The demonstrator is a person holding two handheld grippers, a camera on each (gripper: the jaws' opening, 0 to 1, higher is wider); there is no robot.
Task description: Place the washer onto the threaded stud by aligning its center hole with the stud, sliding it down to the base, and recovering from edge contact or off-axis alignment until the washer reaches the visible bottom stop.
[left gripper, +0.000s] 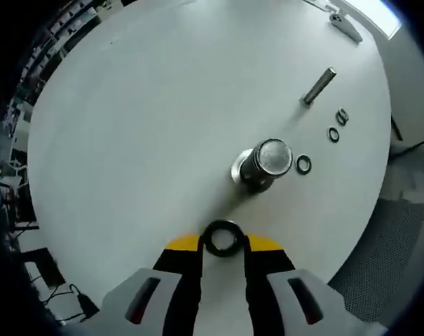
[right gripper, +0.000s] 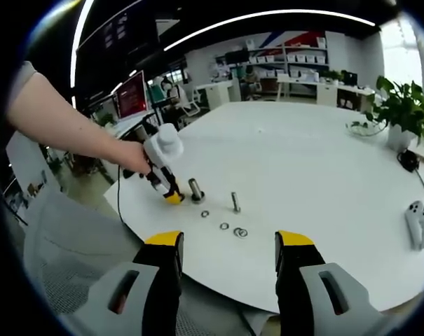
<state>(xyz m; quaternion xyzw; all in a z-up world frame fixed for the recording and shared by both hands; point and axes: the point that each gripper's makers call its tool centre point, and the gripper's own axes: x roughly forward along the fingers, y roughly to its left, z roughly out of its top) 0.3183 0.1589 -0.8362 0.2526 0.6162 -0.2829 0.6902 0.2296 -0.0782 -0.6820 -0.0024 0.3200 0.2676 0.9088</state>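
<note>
My left gripper (left gripper: 223, 242) is shut on a black washer (left gripper: 223, 225), pinched between its yellow-tipped jaws just short of the stud. The stud (left gripper: 264, 162) is a thick metal post standing upright on a flanged base on the white round table (left gripper: 141, 126). In the right gripper view a person's hand holds the left gripper (right gripper: 173, 198) down at the table, right beside the stud (right gripper: 196, 189). My right gripper (right gripper: 229, 245) hovers open off the table's near edge, with nothing between its jaws.
A thinner bolt (left gripper: 318, 86) (right gripper: 235, 201) stands past the stud. Three spare washers (left gripper: 303, 165) (right gripper: 224, 226) lie near it. A white controller (right gripper: 416, 222) sits at the table's right. A potted plant (right gripper: 404, 105) is farther back, and a grey mesh chair (left gripper: 380, 252) stands by the table edge.
</note>
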